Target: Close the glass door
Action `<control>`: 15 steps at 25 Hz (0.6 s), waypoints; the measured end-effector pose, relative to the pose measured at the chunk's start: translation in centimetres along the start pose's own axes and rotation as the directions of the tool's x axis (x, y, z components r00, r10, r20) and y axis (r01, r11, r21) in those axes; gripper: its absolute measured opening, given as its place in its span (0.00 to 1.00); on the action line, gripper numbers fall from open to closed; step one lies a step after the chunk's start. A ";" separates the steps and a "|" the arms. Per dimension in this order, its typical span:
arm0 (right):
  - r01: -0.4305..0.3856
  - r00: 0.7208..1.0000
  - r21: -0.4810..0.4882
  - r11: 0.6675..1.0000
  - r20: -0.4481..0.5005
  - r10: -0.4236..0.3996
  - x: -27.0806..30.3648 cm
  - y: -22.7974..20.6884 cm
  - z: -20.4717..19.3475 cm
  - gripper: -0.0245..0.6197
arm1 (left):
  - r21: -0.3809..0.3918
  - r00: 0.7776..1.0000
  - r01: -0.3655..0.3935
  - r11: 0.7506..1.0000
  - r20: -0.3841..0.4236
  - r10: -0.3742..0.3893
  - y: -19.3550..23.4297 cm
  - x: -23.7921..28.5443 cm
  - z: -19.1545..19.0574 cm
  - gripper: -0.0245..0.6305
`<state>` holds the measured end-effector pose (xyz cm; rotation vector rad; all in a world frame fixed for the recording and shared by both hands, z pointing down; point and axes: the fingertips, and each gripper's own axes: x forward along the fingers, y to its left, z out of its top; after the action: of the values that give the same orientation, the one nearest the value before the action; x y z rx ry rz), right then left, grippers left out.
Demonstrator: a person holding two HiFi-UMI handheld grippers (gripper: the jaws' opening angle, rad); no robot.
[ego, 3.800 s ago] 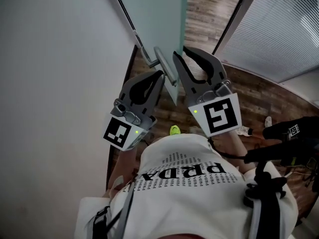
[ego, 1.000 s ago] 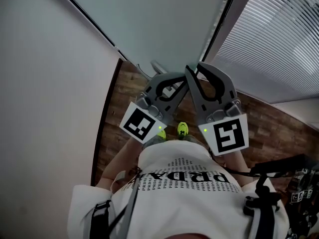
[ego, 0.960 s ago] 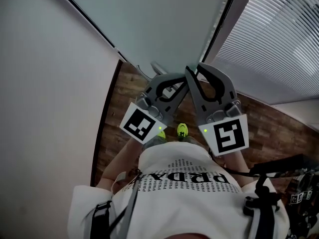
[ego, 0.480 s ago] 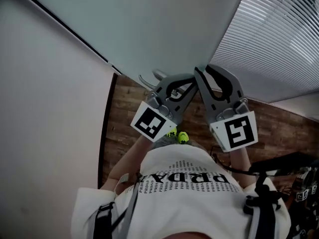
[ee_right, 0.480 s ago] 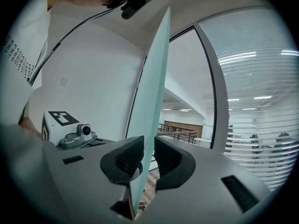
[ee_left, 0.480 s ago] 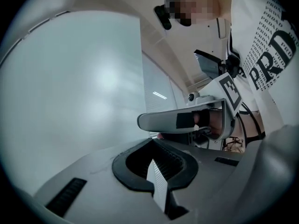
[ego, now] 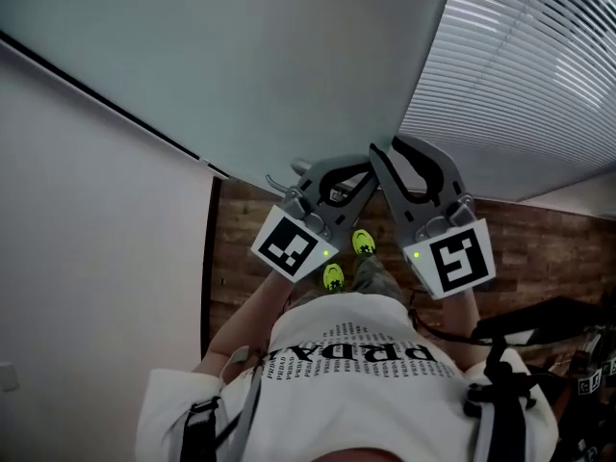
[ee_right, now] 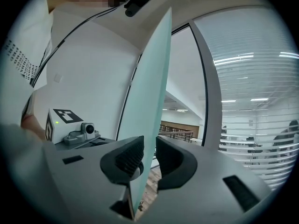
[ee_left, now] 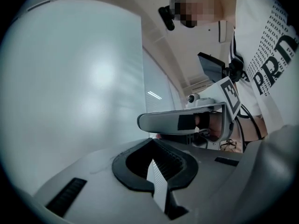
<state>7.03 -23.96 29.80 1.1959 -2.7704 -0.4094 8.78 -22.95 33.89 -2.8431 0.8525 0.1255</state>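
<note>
The frosted glass door fills the top of the head view, its free edge running down beside the slatted wall. My right gripper straddles that edge. In the right gripper view the glass door stands between the two jaws, which are shut on it. My left gripper lies just left of the right one, shut and holding nothing, its tips against the pane by the metal door handle. In the left gripper view the handle bar runs across just beyond the shut left gripper.
A white wall rises on the left. A glass wall with slatted blinds is on the right, with a dark frame post beside the door edge. Wood floor and the person's neon shoes lie below.
The door has swung over with both grippers on it. The open gap seen earlier past its edge has narrowed, and the edge now lies close along the blinds wall.
</note>
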 end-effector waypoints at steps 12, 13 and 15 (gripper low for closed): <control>-0.144 0.990 0.036 0.989 0.002 0.144 -0.5 0.1 1.4 0.12 | -0.051 0.986 -0.145 0.988 -0.091 0.140 0.1 -0.8 1.0 0.04; -0.141 0.990 0.042 0.989 0.007 0.141 -0.6 0.2 1.3 0.12 | -0.049 0.984 -0.156 0.987 -0.091 0.151 0.2 -1.0 0.8 0.04; -0.141 0.990 0.046 0.989 0.011 0.141 -1.0 1.0 1.5 0.12 | -0.053 0.981 -0.178 0.983 -0.091 0.173 0.2 -1.9 0.8 0.04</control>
<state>6.74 -22.28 28.67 1.0006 -2.8632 -0.3383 7.10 -21.92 33.37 -2.8427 1.1362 0.0522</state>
